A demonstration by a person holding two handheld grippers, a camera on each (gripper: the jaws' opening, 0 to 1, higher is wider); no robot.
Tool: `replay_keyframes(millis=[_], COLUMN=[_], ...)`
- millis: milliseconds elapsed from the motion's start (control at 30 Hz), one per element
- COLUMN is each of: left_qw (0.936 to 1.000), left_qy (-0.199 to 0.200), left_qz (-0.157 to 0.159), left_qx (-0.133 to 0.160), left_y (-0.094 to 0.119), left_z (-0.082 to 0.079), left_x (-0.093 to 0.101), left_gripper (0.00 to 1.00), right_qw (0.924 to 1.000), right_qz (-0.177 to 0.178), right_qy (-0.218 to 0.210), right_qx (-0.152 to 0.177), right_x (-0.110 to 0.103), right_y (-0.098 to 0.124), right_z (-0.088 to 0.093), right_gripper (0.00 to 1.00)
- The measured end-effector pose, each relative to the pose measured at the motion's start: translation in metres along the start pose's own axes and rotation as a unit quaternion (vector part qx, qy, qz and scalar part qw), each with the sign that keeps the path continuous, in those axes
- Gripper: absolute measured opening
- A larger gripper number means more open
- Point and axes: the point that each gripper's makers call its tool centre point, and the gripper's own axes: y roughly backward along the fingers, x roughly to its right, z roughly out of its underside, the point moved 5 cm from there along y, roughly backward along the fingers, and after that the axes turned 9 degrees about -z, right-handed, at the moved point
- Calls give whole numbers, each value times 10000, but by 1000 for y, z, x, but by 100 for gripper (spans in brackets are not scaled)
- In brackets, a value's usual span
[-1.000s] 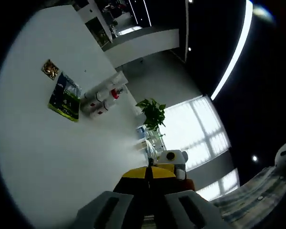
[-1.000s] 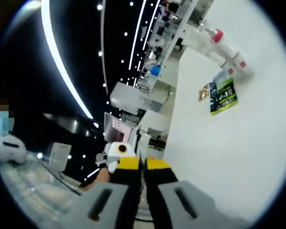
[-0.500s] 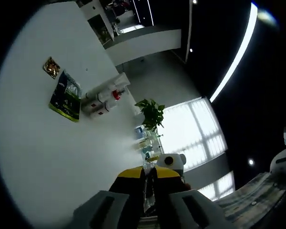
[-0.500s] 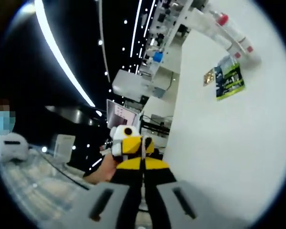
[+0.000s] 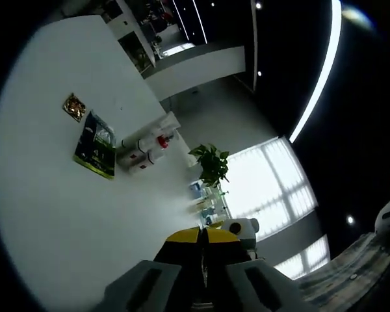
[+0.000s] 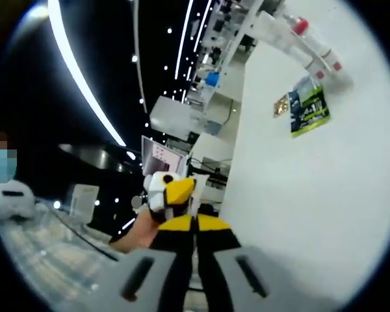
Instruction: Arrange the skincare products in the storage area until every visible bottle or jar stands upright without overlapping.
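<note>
My left claw (image 5: 203, 239) and right claw (image 6: 195, 224) were both pressed together, gripping nothing, held well off the white table (image 5: 45, 214); the white skincare bottles (image 5: 145, 144) lay toppled in a cluster far across it, just beside a green sachet (image 5: 96, 145) and a small gold packet (image 5: 73, 106).

green packet (image 5: 95, 145) on white table (image 5: 45, 214), potted plant (image 5: 211, 165)

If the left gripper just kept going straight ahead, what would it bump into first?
Probably the other gripper, which sits just beyond the left gripper and its shut fingers. Depth is hard to judge. The white bottles lie off to the side.
</note>
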Motion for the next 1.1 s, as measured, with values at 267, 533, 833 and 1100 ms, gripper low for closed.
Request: replay_keyframes(millis=[267, 533, 833, 1100], left_qw=[9984, 9973, 9962, 9968], left_qy=[-418, -609, -685, -562], left_qz=[13, -128, -210, -254], left_qx=[-384, -392, -486, -516], left_y=[3, 4, 0, 1], left_z=[14, 13, 22, 21], left_x=[1, -3, -3, -6], left_gripper=[2, 0, 0, 0], right_qw=[9997, 9992, 9960, 9976], right_qz=[-55, 187, 627, 474], right_qy=[-117, 134, 551, 444], right_qx=[191, 314, 325, 259], right_x=[-1, 4, 10, 7], right_y=[4, 5, 1, -1], right_z=[-2, -3, -8, -8], right_gripper=[0, 5, 10, 2])
